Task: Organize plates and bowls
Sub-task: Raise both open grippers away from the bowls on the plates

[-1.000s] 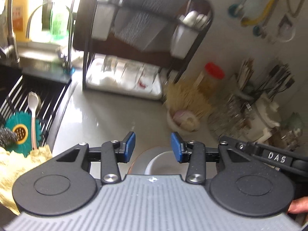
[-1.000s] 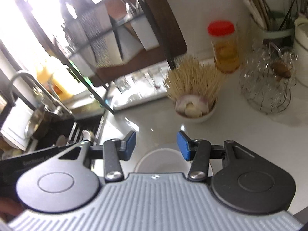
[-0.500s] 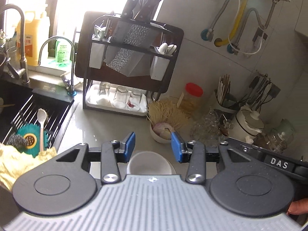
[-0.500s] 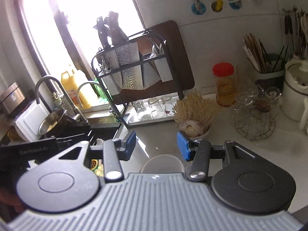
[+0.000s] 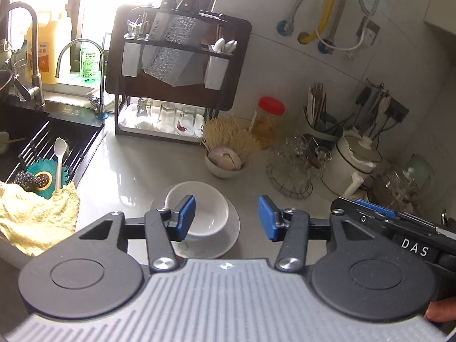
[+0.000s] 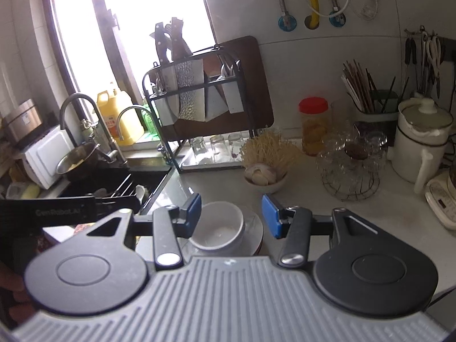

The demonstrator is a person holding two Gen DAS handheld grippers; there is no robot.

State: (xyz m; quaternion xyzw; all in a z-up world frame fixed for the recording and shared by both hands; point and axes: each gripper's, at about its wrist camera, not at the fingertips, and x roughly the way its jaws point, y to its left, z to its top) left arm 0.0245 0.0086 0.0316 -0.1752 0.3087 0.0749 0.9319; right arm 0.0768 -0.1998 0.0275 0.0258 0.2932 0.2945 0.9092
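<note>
The left hand-held gripper [image 5: 226,218] has just been opening its jaws; they stand partly apart with nothing between the blue pads, which hang above the worktop [image 5: 136,156]. The right hand-held gripper [image 6: 231,216] is likewise about half open and holds nothing. Just beyond both sets of fingertips, at about twelve o'clock from each camera, a white bowl [image 5: 205,211] sits upright inside a white plate [image 5: 230,228], the two nested on the grey worktop; in the left wrist view the left pad overlaps the bowl's rim in the picture, but whether it touches cannot be told. At ten o'clock from the bowl lie a yellow cloth [image 5: 34,216] and, past it, the dark sink [image 5: 17,125] with a white spoon [image 5: 59,159] resting on a teal strainer [image 5: 47,175]. Farther on at one o'clock stands a small bowl of garlic [image 5: 225,161] beside a spray of pale sticks, and at two o'clock a wire basket [image 5: 290,171] of glassware. Behind these, at eleven o'clock, a black rack [image 5: 182,65] carries upturned glasses [image 5: 166,118] below and knives above, and a red-lidded jar [image 5: 269,116] stands against the tiled wall. At three o'clock, a white lidded pot [image 5: 353,165] is near a holder of chopsticks [image 5: 317,105].
</note>
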